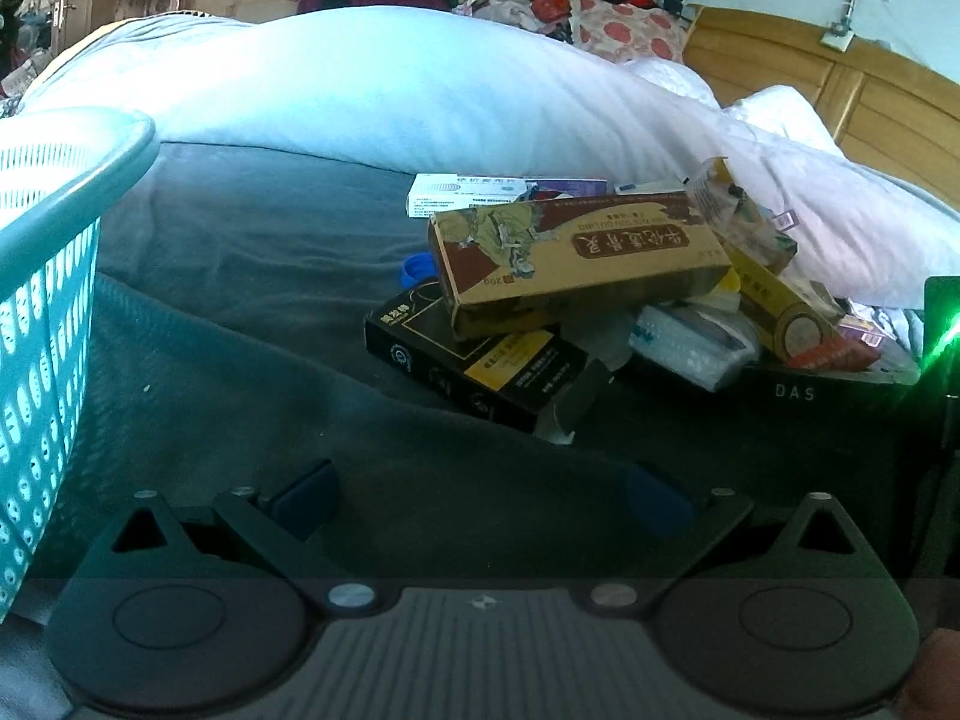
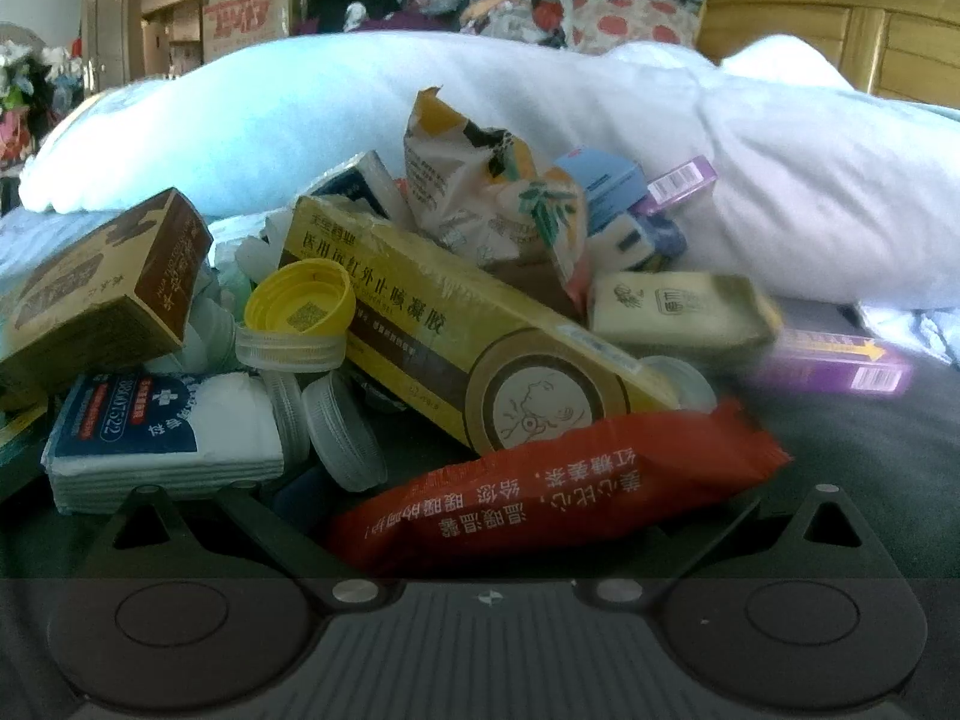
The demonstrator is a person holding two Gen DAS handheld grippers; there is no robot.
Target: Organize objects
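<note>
A heap of small packages lies on the dark grey bedsheet. In the left wrist view a brown-and-yellow box rests on a black box, with a white box behind. My left gripper is open and empty, low over the sheet just short of the black box. In the right wrist view a red sachet lies across the gap of my open right gripper and hides most of its fingers. Behind it are a long yellow box, a yellow cap and a tissue pack.
A teal plastic basket stands at the left on the bed. A white duvet is bunched up behind the heap. A torn pouch, a beige packet, a purple box and clear lids are in the pile. A wooden headboard is far right.
</note>
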